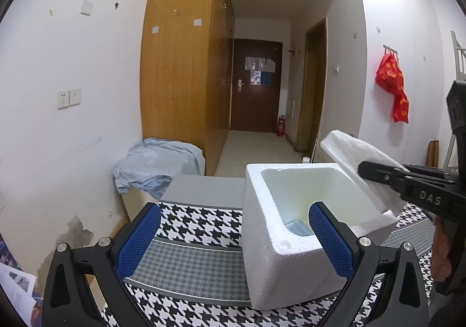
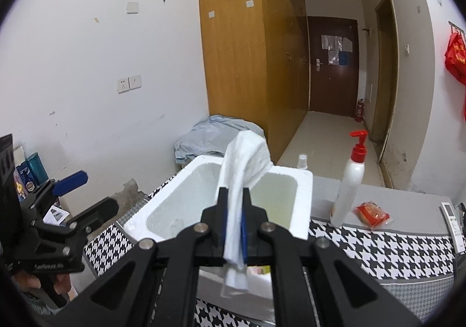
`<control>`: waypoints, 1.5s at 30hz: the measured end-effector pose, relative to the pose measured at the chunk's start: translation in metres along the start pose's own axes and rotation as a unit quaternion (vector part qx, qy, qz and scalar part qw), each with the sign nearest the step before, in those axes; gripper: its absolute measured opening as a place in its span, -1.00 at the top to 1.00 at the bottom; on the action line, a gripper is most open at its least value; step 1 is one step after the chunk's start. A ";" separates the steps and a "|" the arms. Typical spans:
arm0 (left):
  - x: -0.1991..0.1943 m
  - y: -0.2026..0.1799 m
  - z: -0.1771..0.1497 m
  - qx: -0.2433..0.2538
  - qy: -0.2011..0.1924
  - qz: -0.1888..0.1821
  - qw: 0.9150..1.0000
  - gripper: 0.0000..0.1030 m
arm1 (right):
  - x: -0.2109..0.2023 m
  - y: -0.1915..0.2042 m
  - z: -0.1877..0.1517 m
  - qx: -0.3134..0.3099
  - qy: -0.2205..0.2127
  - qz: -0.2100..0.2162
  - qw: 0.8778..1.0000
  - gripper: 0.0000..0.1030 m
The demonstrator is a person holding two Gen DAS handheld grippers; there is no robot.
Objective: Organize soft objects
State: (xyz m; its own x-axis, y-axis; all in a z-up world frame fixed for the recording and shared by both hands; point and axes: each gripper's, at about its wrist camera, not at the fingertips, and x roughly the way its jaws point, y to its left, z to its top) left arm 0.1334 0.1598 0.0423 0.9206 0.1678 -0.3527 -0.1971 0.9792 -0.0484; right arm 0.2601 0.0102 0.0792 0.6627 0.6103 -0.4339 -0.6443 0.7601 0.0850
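Observation:
A white foam box (image 1: 279,233) stands open on the houndstooth cloth (image 1: 198,225); it also shows in the right wrist view (image 2: 303,181). My right gripper (image 2: 234,204) is shut on a white folded tissue (image 2: 244,163) and holds it above the box; from the left wrist view the tissue (image 1: 358,152) hangs over the box's right rim. My left gripper (image 1: 234,236) is open and empty, its blue pads astride the box's near left wall. A small pale blue thing (image 1: 297,228) lies in the box bottom.
A white lotion bottle with red pump (image 2: 349,181), a red packet (image 2: 372,214) and a remote (image 2: 450,213) lie right of the box. A small spray bottle (image 2: 302,160) stands behind it. A blue cloth heap (image 1: 157,166) lies by the wooden wardrobe (image 1: 180,64).

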 end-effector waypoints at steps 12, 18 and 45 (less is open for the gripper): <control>-0.008 0.026 -0.008 -0.023 0.001 0.024 0.999 -0.98 | 0.023 0.004 0.004 0.003 0.017 0.002 1.000 -0.14; -0.008 0.027 -0.007 -0.023 0.003 0.026 0.999 -0.98 | 0.025 0.005 0.003 0.008 0.022 0.014 1.000 -0.81; -0.037 -0.023 0.004 0.007 -0.010 -0.032 0.999 -0.98 | -0.066 -0.021 -0.016 0.034 -0.025 -0.047 0.998 -1.00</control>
State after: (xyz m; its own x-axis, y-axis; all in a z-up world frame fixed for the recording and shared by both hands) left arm 0.1054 0.1318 0.0601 0.9380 0.1065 -0.3298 -0.1327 0.9895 -0.0577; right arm 0.2237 -0.0492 0.0914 0.7381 0.5455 -0.3971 -0.5530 0.8263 0.1073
